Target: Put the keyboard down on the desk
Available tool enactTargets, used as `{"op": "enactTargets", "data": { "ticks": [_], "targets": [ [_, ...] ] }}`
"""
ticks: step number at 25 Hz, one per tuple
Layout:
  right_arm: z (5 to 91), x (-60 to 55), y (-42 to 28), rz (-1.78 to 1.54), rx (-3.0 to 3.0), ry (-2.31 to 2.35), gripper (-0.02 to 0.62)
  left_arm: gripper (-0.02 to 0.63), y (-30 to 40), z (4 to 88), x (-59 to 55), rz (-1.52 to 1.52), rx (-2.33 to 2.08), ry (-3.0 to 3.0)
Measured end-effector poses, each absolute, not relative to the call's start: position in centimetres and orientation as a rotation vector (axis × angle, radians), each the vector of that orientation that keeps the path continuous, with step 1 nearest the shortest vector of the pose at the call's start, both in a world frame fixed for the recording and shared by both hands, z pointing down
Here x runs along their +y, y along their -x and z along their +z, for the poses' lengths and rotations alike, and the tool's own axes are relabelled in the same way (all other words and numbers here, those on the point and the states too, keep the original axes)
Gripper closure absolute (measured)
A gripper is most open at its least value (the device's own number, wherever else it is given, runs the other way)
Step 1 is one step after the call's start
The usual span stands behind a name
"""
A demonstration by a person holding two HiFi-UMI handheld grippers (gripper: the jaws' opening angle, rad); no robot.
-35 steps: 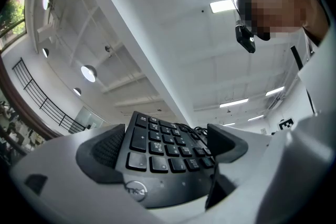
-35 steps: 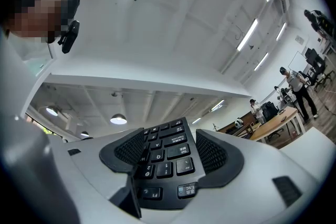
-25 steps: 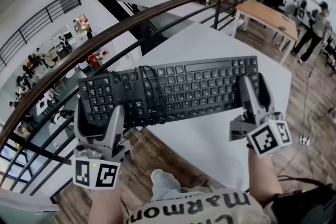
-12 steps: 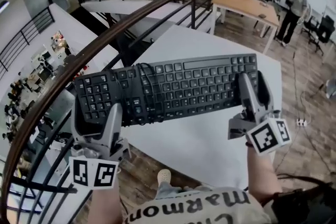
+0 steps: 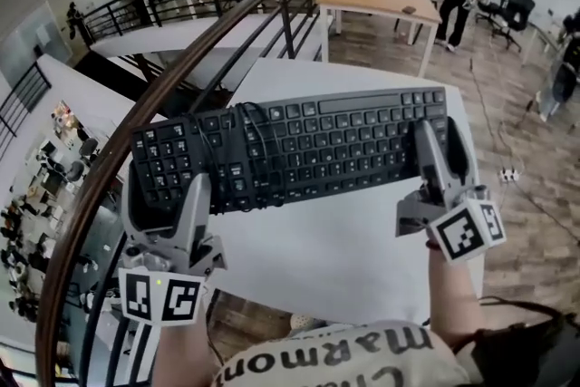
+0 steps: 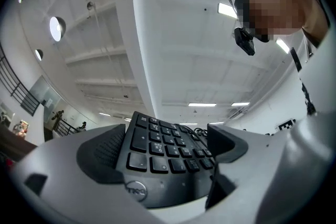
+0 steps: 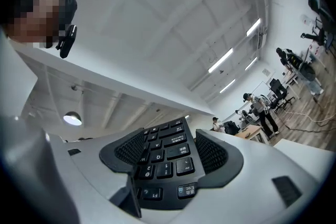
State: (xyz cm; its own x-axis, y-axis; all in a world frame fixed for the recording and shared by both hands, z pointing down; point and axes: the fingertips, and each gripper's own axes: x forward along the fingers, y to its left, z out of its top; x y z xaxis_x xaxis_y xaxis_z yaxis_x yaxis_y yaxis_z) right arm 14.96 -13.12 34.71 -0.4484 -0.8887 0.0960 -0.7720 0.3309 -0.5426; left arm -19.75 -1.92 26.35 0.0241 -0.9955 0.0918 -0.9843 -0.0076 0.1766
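A black keyboard hangs level above the white desk, held by both ends. My left gripper is shut on its number-pad end, which juts out past the desk's left edge toward the railing. My right gripper is shut on the other end, over the desk. In the left gripper view the keyboard fills the gap between the ribbed pads. The right gripper view shows the Esc corner of the keyboard clamped the same way. The keyboard's cable lies looped on the keys.
A curved dark railing runs close along the desk's left side, with an open drop to a lower floor beyond it. A wooden table and several people stand at the back right. A power strip lies on the wooden floor at right.
The view has swung, so the desk lies more squarely under the keyboard and the railing sits further left. Both grippers keep the same hold on the keyboard.
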Motion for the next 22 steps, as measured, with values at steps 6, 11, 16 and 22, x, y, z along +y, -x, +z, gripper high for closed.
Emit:
{"op": "enactTargets", "data": {
  "ticks": [6,11,16,22],
  "targets": [
    [34.5,-9.8,-15.7,-0.701,2.3,1.685,0.282,0.124,20.4,28.7,-2.7,-0.141,-1.878,-2.207],
    [34.1,-8.3,-16.1,-0.685,2.291,1.813,0.282,0.124,20.7,30.5,-3.7,-0.181,-1.769,-2.198],
    [33.3,-7.2,-16.0,-0.711,2.284,1.914,0.282,0.124,21.1,31.8,-4.1,-0.178,-1.68,-2.163],
    [32.8,-6.6,-16.0,-0.777,2.28,1.999,0.282,0.124,21.2,32.3,-4.7,-0.14,-1.623,-2.111]
  ]
}}
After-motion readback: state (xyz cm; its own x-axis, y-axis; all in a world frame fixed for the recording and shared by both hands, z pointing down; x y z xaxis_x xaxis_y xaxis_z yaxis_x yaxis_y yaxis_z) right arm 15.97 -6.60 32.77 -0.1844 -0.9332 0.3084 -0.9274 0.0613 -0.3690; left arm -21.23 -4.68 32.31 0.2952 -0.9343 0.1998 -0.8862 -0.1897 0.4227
